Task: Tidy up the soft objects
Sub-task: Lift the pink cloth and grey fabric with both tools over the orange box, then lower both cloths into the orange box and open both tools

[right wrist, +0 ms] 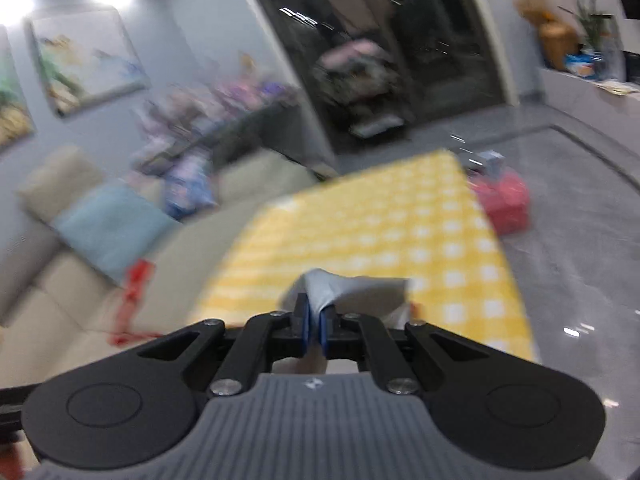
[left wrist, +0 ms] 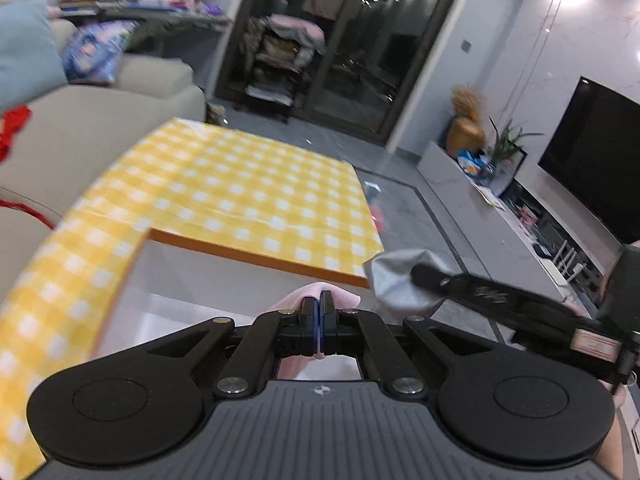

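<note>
My left gripper (left wrist: 319, 300) is shut on a pink cloth (left wrist: 344, 299) and holds it up in front of the yellow checked table (left wrist: 256, 200). My right gripper (right wrist: 314, 306) is shut on a grey cloth (right wrist: 352, 286) and holds it above the table's near end (right wrist: 400, 232). In the left wrist view the right gripper (left wrist: 420, 272) comes in from the right with the grey cloth (left wrist: 394, 284) bunched at its tip. The right wrist view is blurred.
A beige sofa (left wrist: 100, 120) with a light blue cushion (left wrist: 24, 56) and a red item (left wrist: 14, 124) runs along the left. A TV (left wrist: 596, 168) and a low cabinet (left wrist: 460, 176) line the right wall. A red box (right wrist: 504, 204) sits on the floor past the table.
</note>
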`<state>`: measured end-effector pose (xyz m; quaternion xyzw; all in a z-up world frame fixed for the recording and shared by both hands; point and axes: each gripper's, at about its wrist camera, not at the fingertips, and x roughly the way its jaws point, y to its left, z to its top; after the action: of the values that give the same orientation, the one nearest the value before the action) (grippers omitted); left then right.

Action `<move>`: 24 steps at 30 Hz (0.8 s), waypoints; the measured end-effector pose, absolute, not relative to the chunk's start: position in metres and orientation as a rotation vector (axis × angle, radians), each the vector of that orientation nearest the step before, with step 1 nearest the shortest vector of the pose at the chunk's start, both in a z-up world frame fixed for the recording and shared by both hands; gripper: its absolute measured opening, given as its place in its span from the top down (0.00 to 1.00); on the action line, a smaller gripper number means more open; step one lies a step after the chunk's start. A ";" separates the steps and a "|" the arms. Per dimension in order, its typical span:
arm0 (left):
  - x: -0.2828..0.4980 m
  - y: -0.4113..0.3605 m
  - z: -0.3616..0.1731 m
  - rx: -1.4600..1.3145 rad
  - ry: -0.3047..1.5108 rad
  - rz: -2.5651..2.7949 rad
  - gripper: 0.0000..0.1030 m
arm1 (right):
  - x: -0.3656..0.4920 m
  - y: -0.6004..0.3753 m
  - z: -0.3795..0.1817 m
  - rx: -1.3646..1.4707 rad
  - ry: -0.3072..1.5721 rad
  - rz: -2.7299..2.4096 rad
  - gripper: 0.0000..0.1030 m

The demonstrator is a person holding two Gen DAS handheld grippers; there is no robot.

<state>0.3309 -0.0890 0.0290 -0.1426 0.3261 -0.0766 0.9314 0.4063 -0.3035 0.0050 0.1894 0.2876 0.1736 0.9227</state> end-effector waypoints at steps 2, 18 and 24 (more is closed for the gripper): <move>0.346 -0.092 0.018 -0.319 0.684 -0.165 1.00 | 0.423 -0.302 -0.010 0.376 0.678 0.271 0.97; 0.374 -0.097 -0.043 -0.383 0.929 -0.143 1.00 | 0.417 -0.262 -0.039 -0.001 0.979 0.470 0.98; 0.366 -0.089 -0.048 -0.425 0.954 -0.136 1.00 | 0.405 -0.257 -0.049 -0.062 1.033 0.456 0.96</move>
<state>0.3663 -0.0891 -0.0483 -0.2028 0.4552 -0.0650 0.8645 0.4049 -0.2565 -0.0489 -0.0292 0.4896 0.2161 0.8443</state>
